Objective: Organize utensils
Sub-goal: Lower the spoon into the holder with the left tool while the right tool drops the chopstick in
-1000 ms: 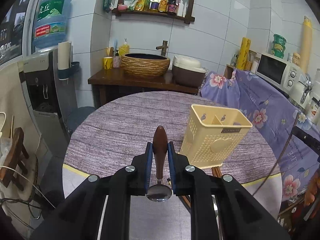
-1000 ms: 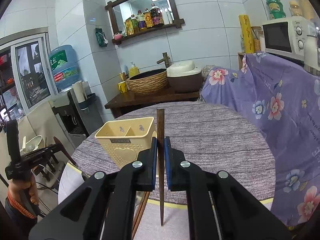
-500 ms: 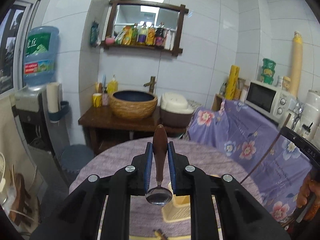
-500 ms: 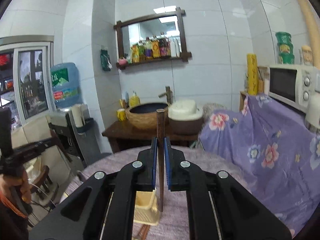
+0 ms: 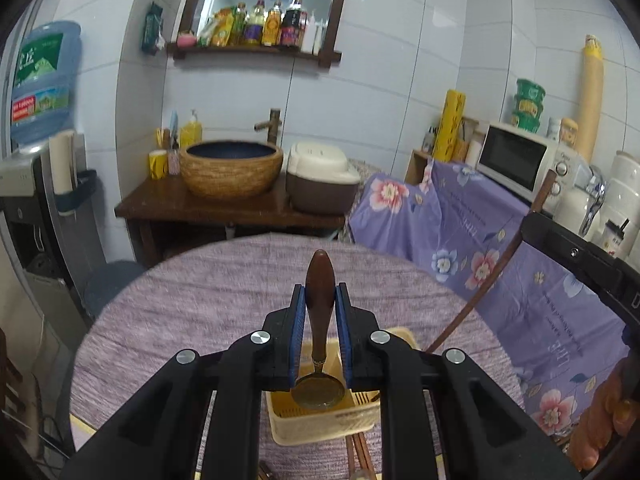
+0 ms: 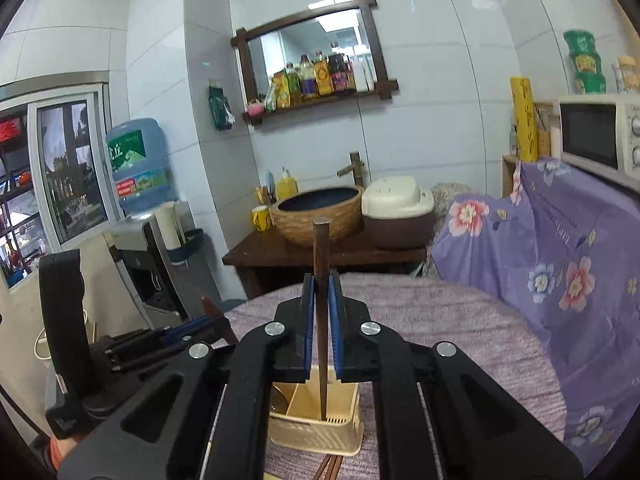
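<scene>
My left gripper [image 5: 320,300] is shut on a spoon [image 5: 319,304] with a brown wooden handle; its metal bowl hangs just over the cream plastic utensil basket [image 5: 320,424] below it. My right gripper [image 6: 321,292] is shut on a dark wooden chopstick [image 6: 321,320], held upright with its lower tip inside the right compartment of the basket [image 6: 316,436]. In the left wrist view the chopstick [image 5: 492,272] slants down from the right gripper toward the basket. More chopsticks [image 5: 358,452] lie on the table beside the basket.
The basket stands on a round table with a purple-grey cloth [image 5: 200,300]. Behind it are a wooden stand with a woven basin [image 5: 232,168] and a rice cooker [image 5: 320,180]. A floral-covered counter with a microwave [image 5: 520,160] is at right; a water dispenser [image 5: 36,168] at left.
Both grippers rose and tilted, then came over the basket. The spoon bowl and the chopstick tip now hang at the basket's opening instead of beside it.
</scene>
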Tool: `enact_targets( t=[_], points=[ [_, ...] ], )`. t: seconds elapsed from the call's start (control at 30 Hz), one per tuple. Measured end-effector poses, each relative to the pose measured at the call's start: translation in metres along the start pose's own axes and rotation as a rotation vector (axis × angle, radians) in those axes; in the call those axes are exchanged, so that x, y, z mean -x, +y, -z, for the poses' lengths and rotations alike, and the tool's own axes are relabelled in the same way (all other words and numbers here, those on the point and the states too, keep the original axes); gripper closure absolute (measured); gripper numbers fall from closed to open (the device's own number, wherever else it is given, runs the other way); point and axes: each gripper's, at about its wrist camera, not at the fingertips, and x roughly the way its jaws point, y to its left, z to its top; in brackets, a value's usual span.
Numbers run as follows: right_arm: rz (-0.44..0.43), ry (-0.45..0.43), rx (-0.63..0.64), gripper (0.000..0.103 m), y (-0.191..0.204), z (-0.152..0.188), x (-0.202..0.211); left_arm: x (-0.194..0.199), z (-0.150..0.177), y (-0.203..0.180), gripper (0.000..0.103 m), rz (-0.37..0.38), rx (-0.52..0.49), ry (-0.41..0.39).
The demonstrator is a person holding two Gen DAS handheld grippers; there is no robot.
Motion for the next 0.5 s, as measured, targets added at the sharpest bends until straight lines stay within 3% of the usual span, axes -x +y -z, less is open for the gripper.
enact_targets(
  t=[0.23, 0.5],
  points=[
    [0.005, 0.067, -0.023, 0.095, -0.009, 0.035, -0.023, -0.014, 0.028, 0.000, 0.087, -0.015, -0.024, 0.038],
    [0.011, 0.082, -0.057, 0.095, -0.020, 0.047, -0.031, -0.032, 0.043, 0.004, 0.087, -0.032, -0.021, 0.086]
  ],
)
